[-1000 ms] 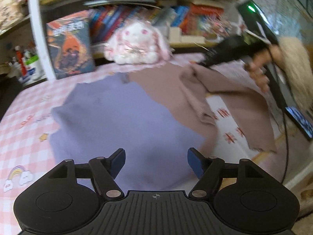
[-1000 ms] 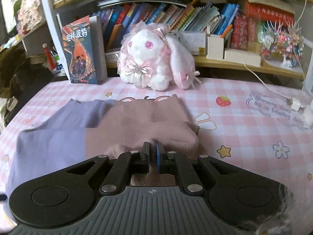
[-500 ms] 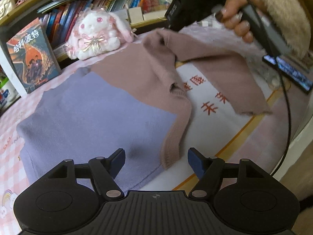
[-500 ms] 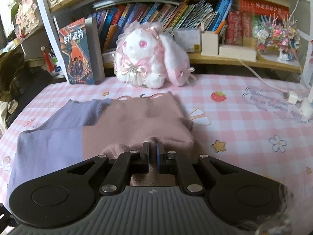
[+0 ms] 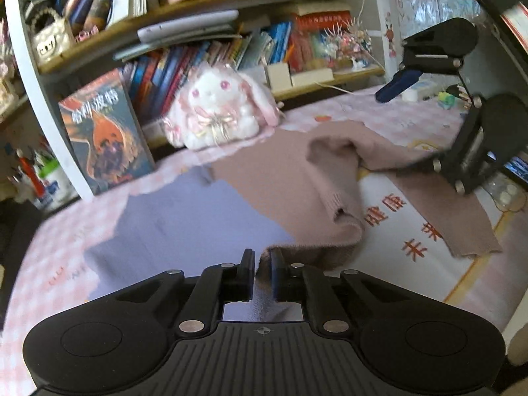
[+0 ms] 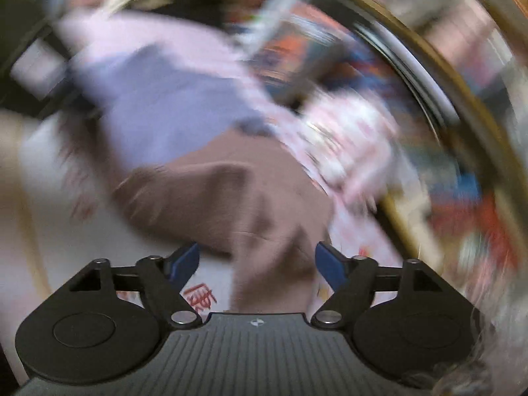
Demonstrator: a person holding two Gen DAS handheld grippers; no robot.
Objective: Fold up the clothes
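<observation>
A two-tone sweater, lilac and dusty pink, lies spread on the table. Its pink sleeve is draped over toward the right. My left gripper is at the sweater's near edge, its jaws closing with a fold of pink knit pinched between them. In the left wrist view my right gripper hangs over the sleeve at the right, its jaws opening wide and the lower finger touching the fabric. The right wrist view is blurred: my right gripper stands apart above the pink knit and grips nothing.
A white plush rabbit and an upright book stand at the back, below a crowded bookshelf. A pink checked cloth covers the table. A white mat with red characters lies under the sleeve, near the table's right edge.
My left gripper has shut onto the sweater's near edge. My right gripper has let go of the pink knit, opened wide and rolled sideways, and the sleeve now lies draped on the mat.
</observation>
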